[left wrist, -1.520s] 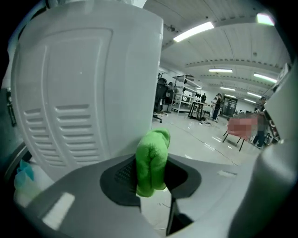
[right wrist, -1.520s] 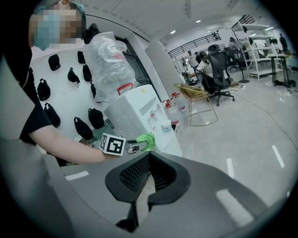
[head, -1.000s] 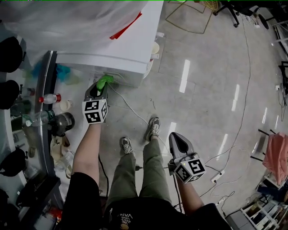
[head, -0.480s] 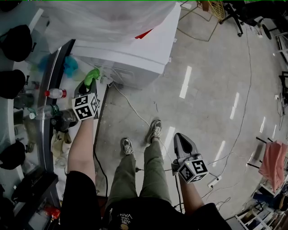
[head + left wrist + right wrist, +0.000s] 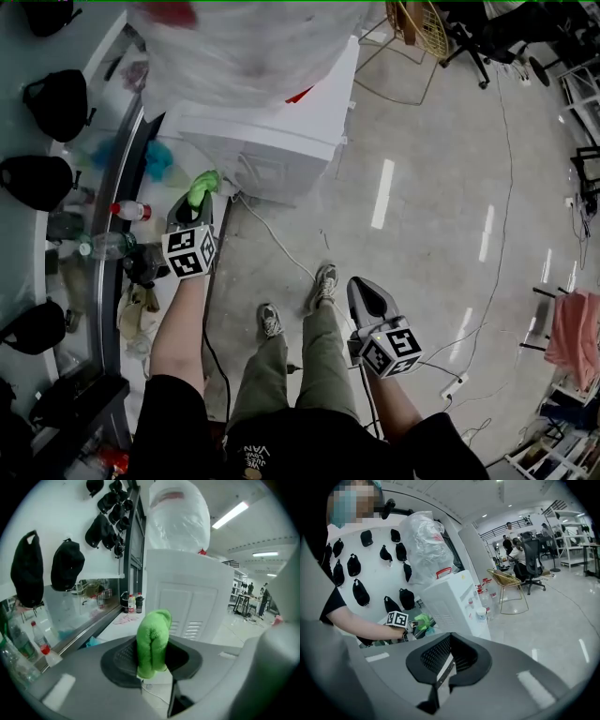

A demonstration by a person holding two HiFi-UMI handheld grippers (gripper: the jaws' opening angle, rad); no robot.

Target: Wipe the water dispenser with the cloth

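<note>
The left gripper (image 5: 197, 202) has its jaws pressed on the green cloth (image 5: 203, 187), just beside the near left corner of the white water dispenser (image 5: 281, 131). The plastic-wrapped bottle (image 5: 244, 42) on top hides its contents. The right gripper (image 5: 364, 292), well apart, has its jaws together and empty. One second ago the cloth was further right on the dispenser's near side.

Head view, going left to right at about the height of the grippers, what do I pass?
Black cap on the white wall → clear plastic bottle with red cap → left gripper, tongs shut on the bright green cloth → grey sneakers → right gripper, tongs shut, empty → pink fabric at the edge.
</note>
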